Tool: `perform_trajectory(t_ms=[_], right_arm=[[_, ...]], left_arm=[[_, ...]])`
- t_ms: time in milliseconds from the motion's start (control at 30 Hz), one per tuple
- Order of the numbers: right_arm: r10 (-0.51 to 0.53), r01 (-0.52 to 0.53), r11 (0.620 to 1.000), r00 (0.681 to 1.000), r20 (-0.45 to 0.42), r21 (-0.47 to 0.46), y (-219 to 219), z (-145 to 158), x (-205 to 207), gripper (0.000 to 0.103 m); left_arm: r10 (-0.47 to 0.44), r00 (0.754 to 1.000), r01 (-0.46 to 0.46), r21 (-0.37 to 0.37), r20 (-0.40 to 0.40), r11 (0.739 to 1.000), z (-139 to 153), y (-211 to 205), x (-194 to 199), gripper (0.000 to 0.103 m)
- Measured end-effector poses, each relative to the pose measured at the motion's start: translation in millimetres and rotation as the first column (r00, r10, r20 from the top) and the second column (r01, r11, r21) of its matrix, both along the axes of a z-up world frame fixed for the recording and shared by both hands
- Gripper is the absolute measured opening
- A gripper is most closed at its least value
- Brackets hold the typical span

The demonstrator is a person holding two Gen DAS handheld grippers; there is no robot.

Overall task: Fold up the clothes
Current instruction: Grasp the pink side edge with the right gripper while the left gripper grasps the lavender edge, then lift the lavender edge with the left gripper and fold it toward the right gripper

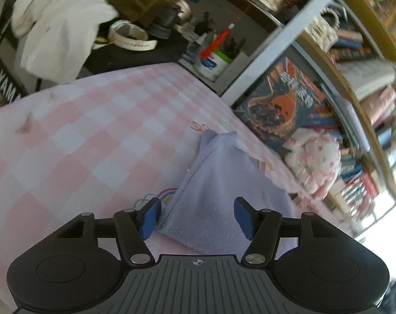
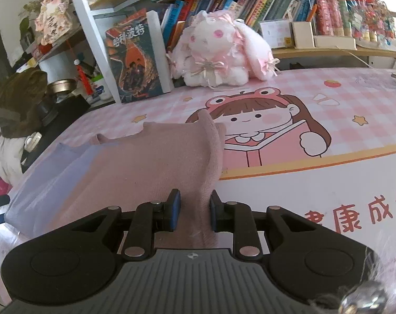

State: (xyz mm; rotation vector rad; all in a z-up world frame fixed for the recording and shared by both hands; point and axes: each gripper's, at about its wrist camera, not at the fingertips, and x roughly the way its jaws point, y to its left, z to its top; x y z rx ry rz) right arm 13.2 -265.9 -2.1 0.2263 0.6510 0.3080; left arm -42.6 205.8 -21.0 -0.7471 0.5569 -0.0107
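A lavender cloth (image 1: 219,191) lies on the pink checked table cover (image 1: 93,130), one far corner standing up. My left gripper (image 1: 196,216) is open, its blue pads either side of the cloth's near edge without pinching it. In the right wrist view a pink knit garment (image 2: 156,164) lies partly over the lavender cloth (image 2: 54,172). My right gripper (image 2: 194,210) is shut on a raised fold of the pink garment, just above the table.
A bookshelf with a poster-cover book (image 2: 133,60) and a pink plush rabbit (image 2: 219,52) lines the table's far edge. Clothes hang over a dark keyboard (image 1: 59,26) to the left. A pen pot (image 1: 213,62) stands at the table's corner.
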Motion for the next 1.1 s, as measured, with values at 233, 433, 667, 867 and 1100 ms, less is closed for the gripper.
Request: perform_trajectory(t_ms=[233,433,667,867,1100], right_arm=[[0.038,-0.037,0.999,0.999,0.032,-0.037,1,-7,-4,0.024],[0.079,-0.075,0.991,0.996,0.035,-0.112,8,-4,-3,0.025],[0.093,-0.086,0.989,0.994,0.053,-0.120,5,-6,-3,0.027],[0.116,-0.110,0.988,0.992,0.048,-0.105,1,-7,-1,0.029],[0.142,-0.137,0.986,0.989,0.049,-0.092,-1,-8,0,0.029]], left_arm=[[0.089,0.996,-0.085,-0.162,0.018,0.983,-4,9,-26,0.062],[0.077,0.997,-0.072,-0.238,0.011,0.969,-5,3,-36,0.062],[0.066,0.997,-0.073,-0.320,-0.032,0.944,-19,-13,-16,0.062],[0.123,0.992,-0.128,-0.257,-0.038,0.958,-15,-24,-5,0.059],[0.088,0.994,-0.100,-0.188,-0.071,0.977,-4,-44,20,0.058]])
